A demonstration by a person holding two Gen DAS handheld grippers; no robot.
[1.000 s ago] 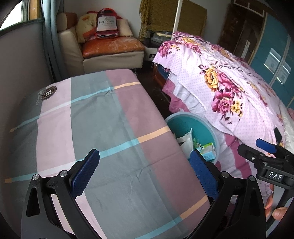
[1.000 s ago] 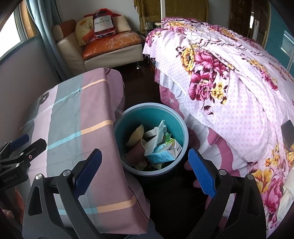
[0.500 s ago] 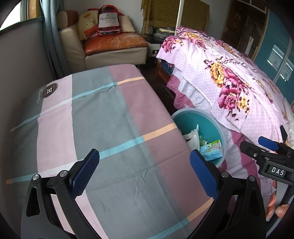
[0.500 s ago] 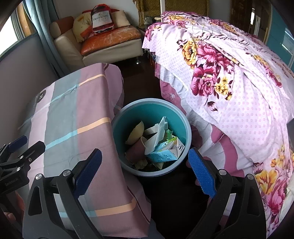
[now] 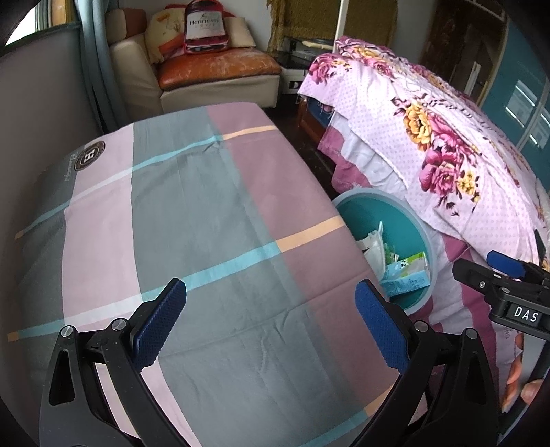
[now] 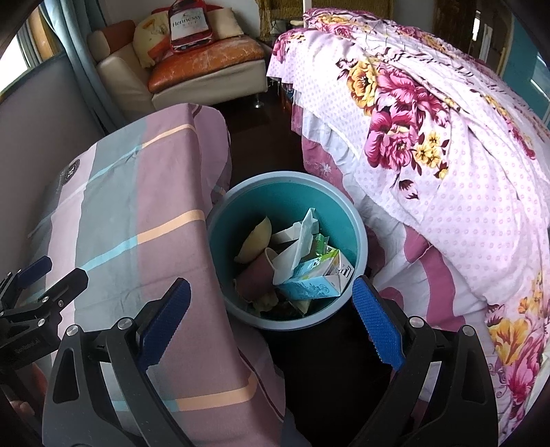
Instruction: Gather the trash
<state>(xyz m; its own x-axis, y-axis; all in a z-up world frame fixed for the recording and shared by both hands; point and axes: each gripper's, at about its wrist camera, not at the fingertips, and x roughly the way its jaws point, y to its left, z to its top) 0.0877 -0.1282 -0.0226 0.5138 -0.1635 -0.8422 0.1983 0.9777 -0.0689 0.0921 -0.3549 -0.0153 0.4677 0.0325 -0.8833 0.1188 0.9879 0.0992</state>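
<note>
We hold the left gripper (image 5: 270, 325) spread wide and empty over the striped cloth (image 5: 206, 213) that covers a table-like surface, its blue pads (image 5: 158, 323) well apart with only fabric between them. The right gripper (image 6: 271, 323) is likewise released and carries nothing, hanging above the teal bin (image 6: 357, 220) that stands on the dark floor between the cloth's hanging edge and the floral bedspread (image 6: 447, 144). From the left wrist view the cloth's edge hides most of the bin (image 5: 429, 240), so only its far wall and a few scraps show. From the right wrist view we see inside it: a light blue carton (image 6: 309, 282) lying on its side on top, a maroon paper cup (image 6: 256, 278) tipped over beside it, a pale yellow curved piece (image 6: 256, 240) behind, and white crumpled wrappers (image 6: 295, 251); what lies beneath them is too dark to make out. At the right edge of the left view the right gripper's body (image 5: 515, 302) shows a "DAS" label, and fingertips (image 5: 515, 374) of the hand holding it are cut off by the frame. In the background a beige armchair (image 6: 206, 68) holds a bottle-shaped cushion (image 6: 187, 24).
</note>
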